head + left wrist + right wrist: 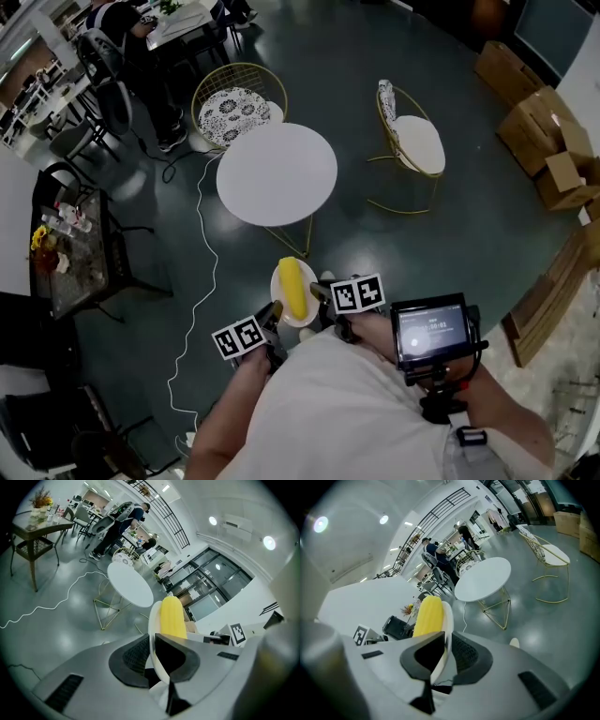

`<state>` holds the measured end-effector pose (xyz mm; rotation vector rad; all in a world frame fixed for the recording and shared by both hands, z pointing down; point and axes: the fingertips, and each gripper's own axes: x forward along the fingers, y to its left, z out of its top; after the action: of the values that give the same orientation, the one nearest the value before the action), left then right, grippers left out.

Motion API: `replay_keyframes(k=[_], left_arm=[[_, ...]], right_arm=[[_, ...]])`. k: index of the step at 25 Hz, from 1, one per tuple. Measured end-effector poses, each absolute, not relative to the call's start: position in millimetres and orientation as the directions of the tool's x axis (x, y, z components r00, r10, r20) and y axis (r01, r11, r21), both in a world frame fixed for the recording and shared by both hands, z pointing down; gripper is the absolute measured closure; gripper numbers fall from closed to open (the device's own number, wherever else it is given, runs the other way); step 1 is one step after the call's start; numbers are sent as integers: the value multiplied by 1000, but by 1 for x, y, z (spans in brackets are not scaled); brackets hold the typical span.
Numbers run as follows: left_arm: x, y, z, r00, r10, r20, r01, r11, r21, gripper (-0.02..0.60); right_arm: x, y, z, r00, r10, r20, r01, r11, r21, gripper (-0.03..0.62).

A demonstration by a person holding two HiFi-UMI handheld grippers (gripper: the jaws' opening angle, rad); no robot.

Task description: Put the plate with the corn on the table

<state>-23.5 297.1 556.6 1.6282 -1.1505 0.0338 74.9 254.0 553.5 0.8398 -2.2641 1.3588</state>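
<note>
Plate with the corn: one white plate carrying one yellow cob, held in the air between your two tools and not yet over the round white table, which lies straight ahead of both. The left gripper is clamped on the plate's near-left rim and the right gripper on the opposite rim. In each gripper view the rim runs edge-on between the dark pads, with the cob just beyond the jaws. The cob lies lengthwise, pointing away from you, so it would probably roll sideways toward one tool if either side dips; hold both tools at the same height as you carry the plate forward. Bring it over the middle of the tabletop, not its near edge, and lower it until the base sits flat. Only then release both grips together. Count: one plate, one cob, two grippers, one table and two gold-wire chairs, one with a patterned cushion ahead-left of the tools and one with a plain cushion ahead-right.
</note>
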Motion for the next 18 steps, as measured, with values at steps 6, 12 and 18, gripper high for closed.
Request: replay_keyframes(k=[6,12,18], left_arm=[[-31,298,557,514,-661,547,-680,74,729,540],[-37,296,554,512,-665,543,-679,74,731,540],[-45,298,556,512,-668,540,-681,68,730,540]], right_arm=[[67,252,553,-763,-285,580,-646,368,-669,542],[60,250,551,-762,-278,585,-647,373,-665,541],[53,254,553,-759,-277,589,-650,375,-661,541]])
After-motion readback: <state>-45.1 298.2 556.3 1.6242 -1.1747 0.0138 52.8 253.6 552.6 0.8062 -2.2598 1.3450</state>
